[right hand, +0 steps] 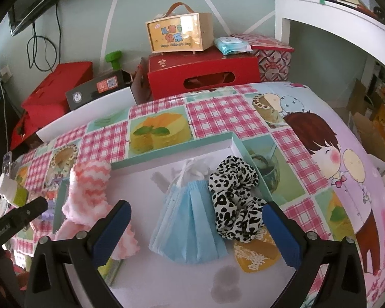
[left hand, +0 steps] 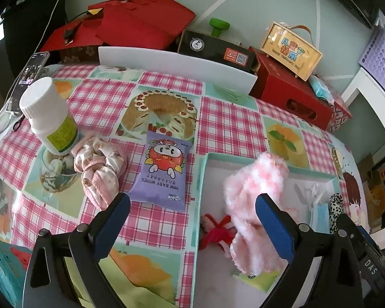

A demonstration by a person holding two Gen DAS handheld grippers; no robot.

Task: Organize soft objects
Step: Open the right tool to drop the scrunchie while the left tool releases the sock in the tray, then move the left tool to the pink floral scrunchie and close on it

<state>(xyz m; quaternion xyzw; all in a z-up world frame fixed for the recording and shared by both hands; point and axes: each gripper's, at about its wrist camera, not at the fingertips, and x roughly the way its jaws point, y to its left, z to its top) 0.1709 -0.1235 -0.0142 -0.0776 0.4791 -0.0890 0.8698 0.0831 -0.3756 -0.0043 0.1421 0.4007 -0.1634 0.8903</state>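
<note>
A shallow white box with a teal rim (left hand: 202, 179) (right hand: 166, 157) lies on the table. In it a fluffy pink-and-white sock (left hand: 254, 192) (right hand: 89, 192) is heaped at the left side, slightly blurred. My left gripper (left hand: 192, 202) is open above the box's left wall, and its right finger (left hand: 272, 225) stands in front of the sock without pinching it. My right gripper (right hand: 197, 210) is open over a blue face mask (right hand: 190, 220) and a black-and-white leopard scrunchie (right hand: 233, 200), gripping neither. A pink floral scrunchie (left hand: 100, 169) lies on the cloth outside the box.
A purple baby-wipes pack (left hand: 161, 172) and a white bottle (left hand: 48, 115) sit left of the box. A red yarn piece (left hand: 215, 233) and a yellow packet (right hand: 256, 254) lie inside it. Red boxes (right hand: 202, 74) and a wooden case (right hand: 177, 34) line the table's far edge.
</note>
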